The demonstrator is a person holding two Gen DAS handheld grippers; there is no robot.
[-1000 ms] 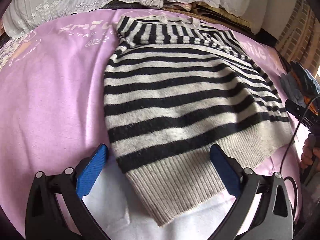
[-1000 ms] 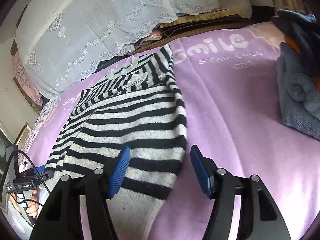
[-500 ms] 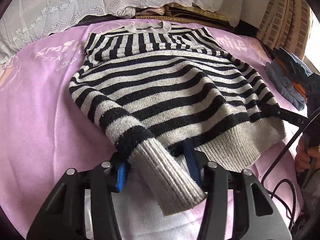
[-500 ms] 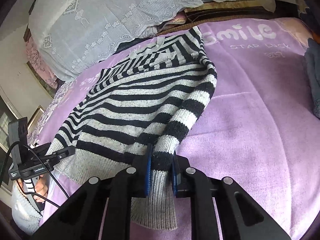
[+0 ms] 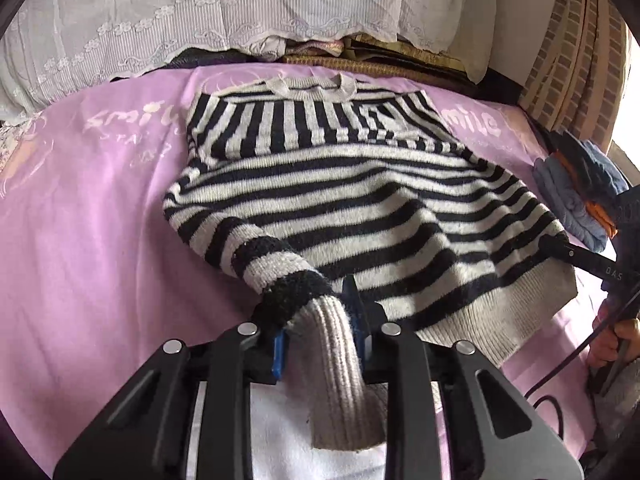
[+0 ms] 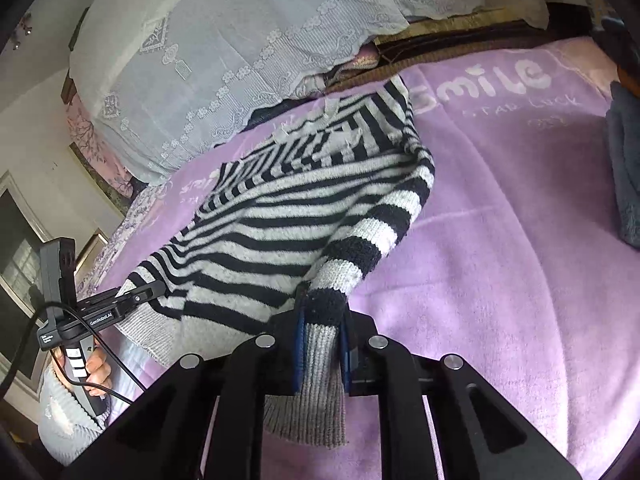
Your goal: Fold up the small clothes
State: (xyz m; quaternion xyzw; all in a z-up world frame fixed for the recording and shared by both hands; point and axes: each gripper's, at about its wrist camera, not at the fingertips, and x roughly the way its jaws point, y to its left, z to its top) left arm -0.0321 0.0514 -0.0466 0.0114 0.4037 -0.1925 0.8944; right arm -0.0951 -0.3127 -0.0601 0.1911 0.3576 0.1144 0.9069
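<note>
On the lilac fleece blanket printed with white lettering (image 5: 80,208) lies a black-and-grey striped knitted sweater (image 5: 344,192), neckline toward the white lace-covered pillows (image 5: 200,12), body spread across the middle of the blanket. At the left side, the left gripper (image 5: 320,336) sits low at the sweater's near left edge, levelled along the blanket, its blue-padded fingers (image 5: 279,350) clenched on the left sleeve just above the grey ribbed cuff (image 5: 340,380), which hangs out toward the camera. One second earlier these fingers stood wide apart over the hem; half a second ago they had closed on the sleeve, and the sleeve now rises further off the blanket. At the right side, the right gripper (image 6: 322,350) mirrors this pose, pads pinched on the right sleeve at its last dark stripe, ribbed cuff (image 6: 312,400) drooping below. It too was spread open one second earlier. A folded pile of blue garments (image 5: 576,196) rests at the blanket's far right edge, apart from the sweater.
</note>
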